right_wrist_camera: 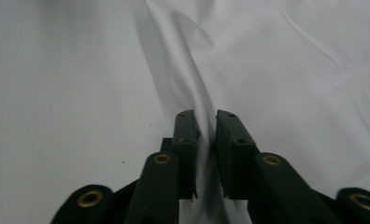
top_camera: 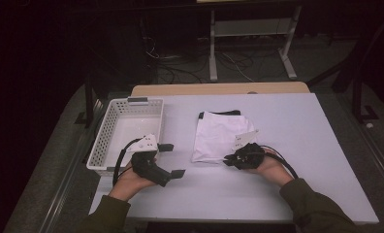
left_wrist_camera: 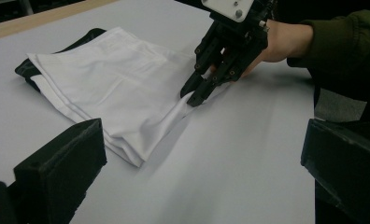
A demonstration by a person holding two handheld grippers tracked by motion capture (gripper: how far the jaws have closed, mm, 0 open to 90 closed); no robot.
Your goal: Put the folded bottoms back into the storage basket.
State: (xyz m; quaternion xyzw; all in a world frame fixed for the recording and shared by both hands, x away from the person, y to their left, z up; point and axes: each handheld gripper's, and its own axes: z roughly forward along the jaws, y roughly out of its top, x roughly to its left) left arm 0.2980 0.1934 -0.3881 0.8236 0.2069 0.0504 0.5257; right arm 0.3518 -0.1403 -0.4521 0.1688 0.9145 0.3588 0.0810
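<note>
A folded white cloth (top_camera: 219, 136) with a black edge at its far side lies at the middle of the pale table (top_camera: 296, 121). My right gripper (top_camera: 227, 159) is at the cloth's near right corner, shut on a raised ridge of the fabric. The right gripper view shows the white cloth (right_wrist_camera: 276, 70) pinched between the two black jaws of this gripper (right_wrist_camera: 206, 119). My left gripper (top_camera: 173, 160) stands open to the left of the cloth, beside the basket, with nothing between its jaws. The left gripper view looks across the cloth (left_wrist_camera: 117, 88) at the right gripper (left_wrist_camera: 192, 98).
A white slotted basket (top_camera: 101, 141) sits at the table's left edge, just behind the left hand. A wooden strip (top_camera: 219, 89) runs along the far edge. Beyond it stand a metal frame (top_camera: 213, 53) and loose cables on the dark floor.
</note>
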